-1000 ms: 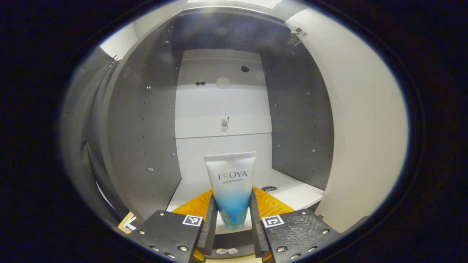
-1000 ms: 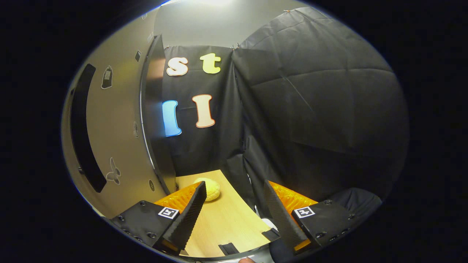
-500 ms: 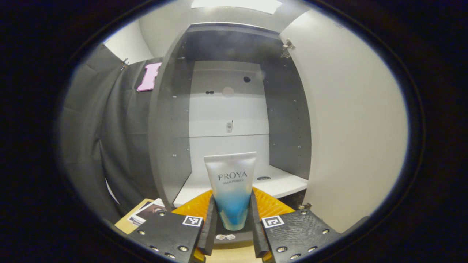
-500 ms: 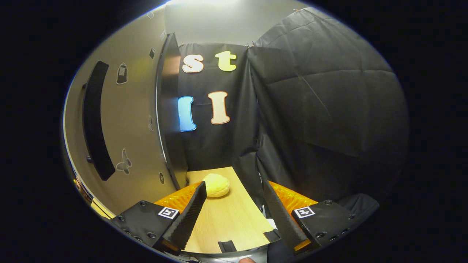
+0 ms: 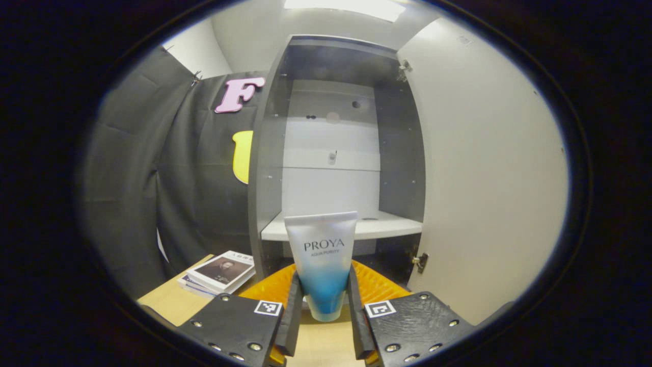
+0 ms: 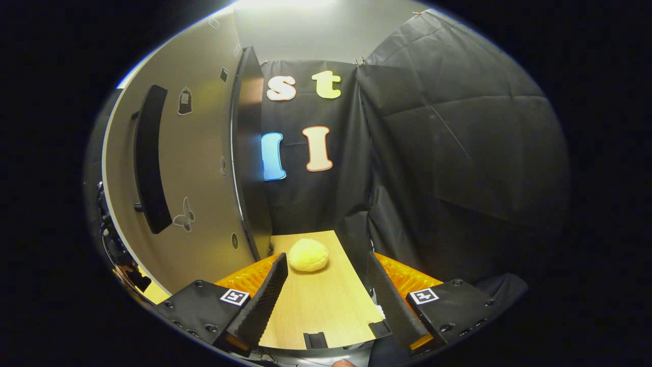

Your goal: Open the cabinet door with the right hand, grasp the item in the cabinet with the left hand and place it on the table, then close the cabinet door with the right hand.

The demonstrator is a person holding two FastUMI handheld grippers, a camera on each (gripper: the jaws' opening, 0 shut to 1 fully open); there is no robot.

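With the cabinet door (image 5: pixel 489 168) swung wide, my left tongs (image 5: pixel 324 311) clamp the lower part of the tube (image 5: pixel 321 255), which stands upright between the two fingers, clear of the cabinet (image 5: pixel 336 153) and in front of its white shelf (image 5: pixel 377 227). Below the tube lies the wooden surface (image 5: pixel 173 303), with a stack of books (image 5: pixel 219 272) left of the cabinet's foot. My right tongs (image 6: pixel 326 300) are spread wide and hold nothing; they hover beside the outer face of the door, whose dark bar handle (image 6: pixel 150 158) sits to their left, and a yellow bun (image 6: pixel 308 255) rests on the surface near the door's edge.

Judged risks: the tube is tall and narrow at the base, so a release before it touches the surface, or on a tilt, would likely topple it. Setting it too near the cabinet could put it in the door's sweep when I close it. The open right tongs could also slip off the handle if they approach at an angle.
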